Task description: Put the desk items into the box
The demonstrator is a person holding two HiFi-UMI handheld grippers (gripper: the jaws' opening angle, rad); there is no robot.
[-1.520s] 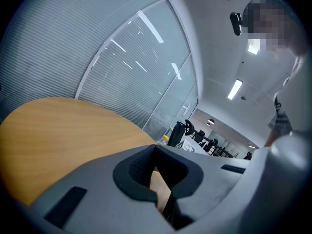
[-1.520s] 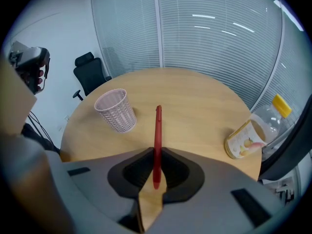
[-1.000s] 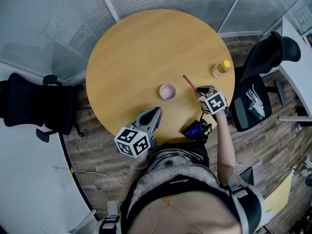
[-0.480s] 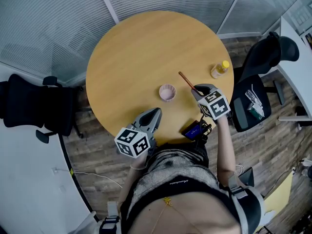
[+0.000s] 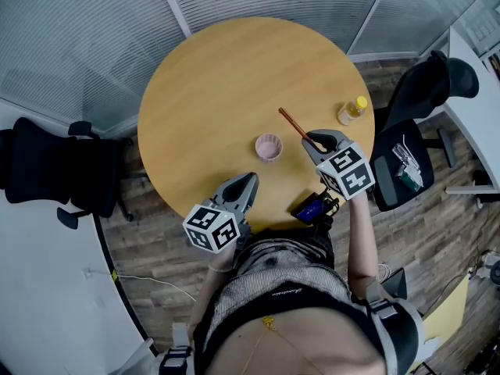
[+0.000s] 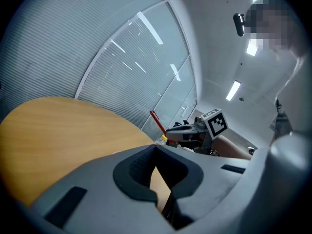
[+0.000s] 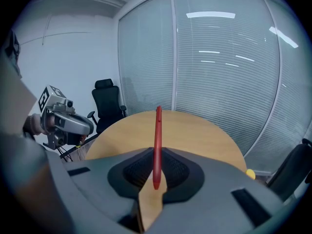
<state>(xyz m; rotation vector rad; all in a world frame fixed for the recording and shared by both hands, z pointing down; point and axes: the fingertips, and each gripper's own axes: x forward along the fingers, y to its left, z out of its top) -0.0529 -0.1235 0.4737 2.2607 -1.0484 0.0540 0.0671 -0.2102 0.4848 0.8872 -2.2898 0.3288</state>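
**Red pen clamped in right tongs, beside the pink cup**

Right tongs (image 5: 314,139): closed down to a narrow gap on the red pen (image 5: 293,123), gripping it near one end. The rest of the shaft sticks out past the tips, over the round wooden worktop (image 5: 226,84). In the left gripper view the pen (image 6: 157,122) stands tilted upward, clear of the wood.

Small pink cup (image 5: 269,147): upright on the worktop, near the pen and to its left in the head view, not touching it.

Left tongs (image 5: 250,178): over the near edge of the worktop, tips pointing toward the cup. A thin slot stands between the jaws. Only bare wood shows through it, nothing held.

Yellow-capped bottle (image 5: 352,110): near the right rim, well apart from the cup.

Blue item (image 5: 308,208): at the near edge, under the right arm. Too small to identify.
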